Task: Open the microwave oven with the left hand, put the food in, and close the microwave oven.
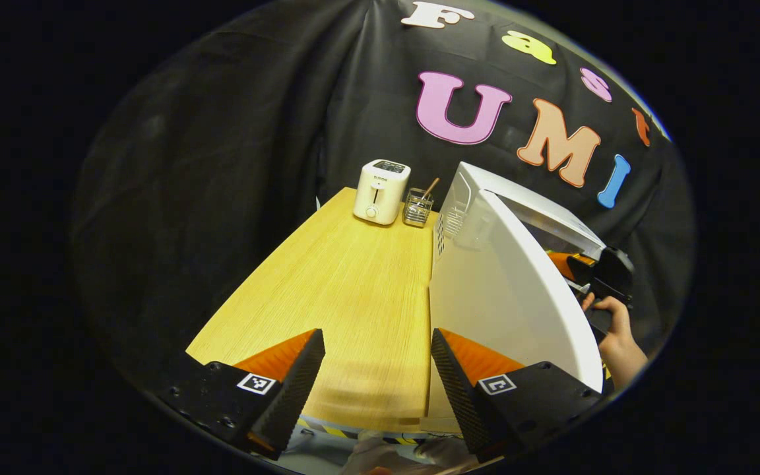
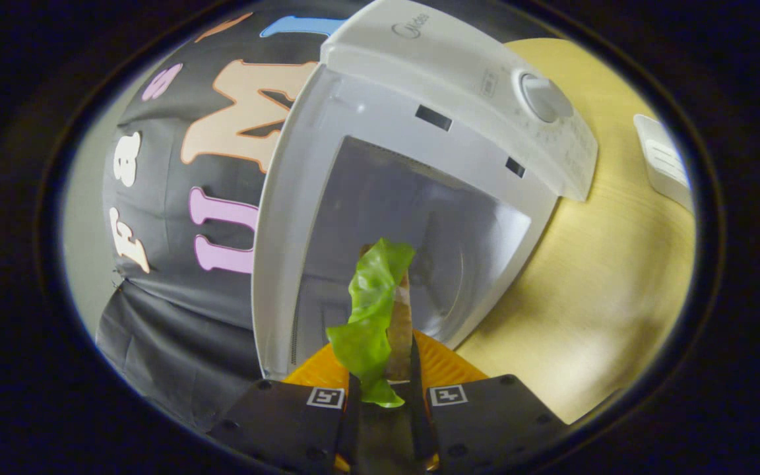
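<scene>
Right gripper view: one sandwich [image 2: 380, 310] clamped before one open microwave [image 2: 419, 198]; left gripper [image 1: 377, 369] jaws wide

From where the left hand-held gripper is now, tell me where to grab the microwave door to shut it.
Take the microwave door at its free outer edge, nearest the left hand-held gripper, likely pushing from its outer white face. The door stands swung wide, its hinge at the far end, so the near edge should give most leverage.
</scene>
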Available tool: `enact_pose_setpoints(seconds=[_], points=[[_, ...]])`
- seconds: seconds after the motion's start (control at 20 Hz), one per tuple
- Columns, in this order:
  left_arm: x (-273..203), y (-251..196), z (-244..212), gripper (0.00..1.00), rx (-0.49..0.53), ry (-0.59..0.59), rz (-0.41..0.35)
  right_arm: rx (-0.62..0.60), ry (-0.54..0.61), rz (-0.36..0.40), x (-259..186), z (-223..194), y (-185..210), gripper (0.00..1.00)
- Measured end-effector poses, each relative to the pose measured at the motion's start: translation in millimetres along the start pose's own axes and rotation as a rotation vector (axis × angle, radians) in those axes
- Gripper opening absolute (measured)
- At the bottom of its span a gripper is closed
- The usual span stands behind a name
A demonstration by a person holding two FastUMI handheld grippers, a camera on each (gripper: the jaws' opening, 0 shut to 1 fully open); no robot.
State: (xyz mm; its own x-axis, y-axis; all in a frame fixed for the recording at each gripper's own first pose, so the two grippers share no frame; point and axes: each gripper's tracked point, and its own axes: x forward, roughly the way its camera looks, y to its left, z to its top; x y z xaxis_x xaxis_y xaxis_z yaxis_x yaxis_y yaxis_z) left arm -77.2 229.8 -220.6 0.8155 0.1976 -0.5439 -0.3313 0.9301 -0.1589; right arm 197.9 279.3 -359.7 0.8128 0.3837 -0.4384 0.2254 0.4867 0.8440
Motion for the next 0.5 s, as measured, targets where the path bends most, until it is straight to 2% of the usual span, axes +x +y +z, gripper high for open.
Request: enact_pose_setpoints(seconds=[0.15,0.2,0.25,0.3,0.4,0.45,0.5], points=[[-1.8,2.5,-6.2,0.95,-0.011,0.015,-0.002,-0.023,-0.032,-0.027,21.0,3.0,-2.0,0.32],[-3.1,4.6,-7.7,0.96,-0.011,0.018,-0.002,-0.054,-0.043,-0.044,26.6,3.6,-6.6,0.24],[-5.0,6.2,-8.7,0.96,-0.009,0.021,0.002,-0.097,-0.045,-0.071,32.3,1.9,-13.6,0.24],[-5.0,7.4,-9.7,0.96,-0.007,0.024,0.003,-0.141,-0.049,-0.091,36.0,0.5,-20.3,0.32],[-7.2,11.5,-10.0,0.96,-0.006,0.026,0.011,-0.189,-0.070,-0.102,37.6,4.8,-23.6,0.34],[-6.9,12.5,-10.6,0.96,-0.007,0.029,0.015,-0.204,-0.076,-0.114,38.4,7.0,-26.6,0.42],[-7.1,12.3,-12.8,0.96,-0.010,0.037,0.013,-0.215,-0.080,-0.124,39.2,8.8,-28.5,0.34]])
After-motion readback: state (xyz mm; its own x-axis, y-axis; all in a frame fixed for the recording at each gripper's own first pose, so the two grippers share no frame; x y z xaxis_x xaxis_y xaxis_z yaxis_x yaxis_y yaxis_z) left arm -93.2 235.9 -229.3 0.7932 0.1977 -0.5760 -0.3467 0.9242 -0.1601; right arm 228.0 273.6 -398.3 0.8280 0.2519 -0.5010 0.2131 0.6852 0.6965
